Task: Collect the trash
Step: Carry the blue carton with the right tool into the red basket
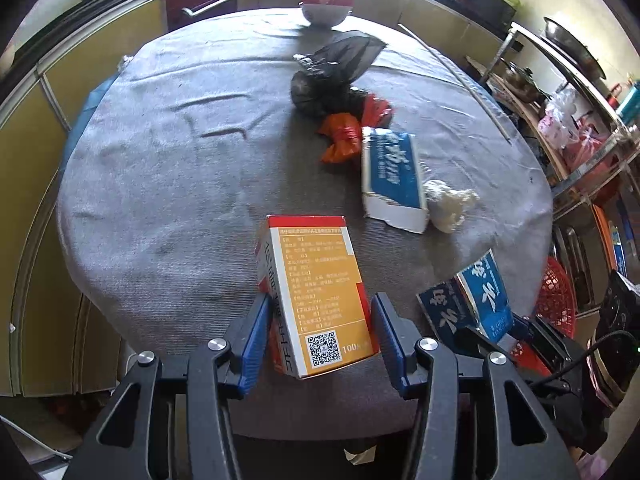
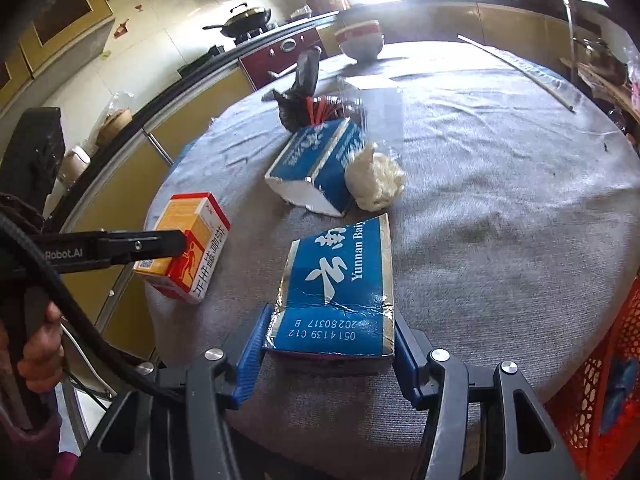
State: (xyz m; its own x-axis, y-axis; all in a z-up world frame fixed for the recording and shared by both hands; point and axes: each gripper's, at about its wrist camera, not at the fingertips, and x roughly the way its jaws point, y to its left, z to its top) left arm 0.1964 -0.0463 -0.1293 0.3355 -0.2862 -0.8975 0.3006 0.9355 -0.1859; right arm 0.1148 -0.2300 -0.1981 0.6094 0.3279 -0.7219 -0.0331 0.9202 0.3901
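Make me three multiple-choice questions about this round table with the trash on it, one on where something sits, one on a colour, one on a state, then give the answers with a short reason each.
1. Where is the crumpled white paper wad?
A. Beside the open blue and white carton lying on the table
B. Inside the bowl
C. Under the black bag

2. What colour is the rim band of the white ceramic bowl at the far edge?
A. Green
B. Red
C. Black

3. What is the state of the right gripper?
A. Wide open over bare cloth
B. Closed on the paper wad
C. Closed on the crushed blue foil-lined packet

Answers: 1 A, the wad touches that carton's side. 2 B, a red band rings the bowl. 3 C, both blue pads press the packet's sides.
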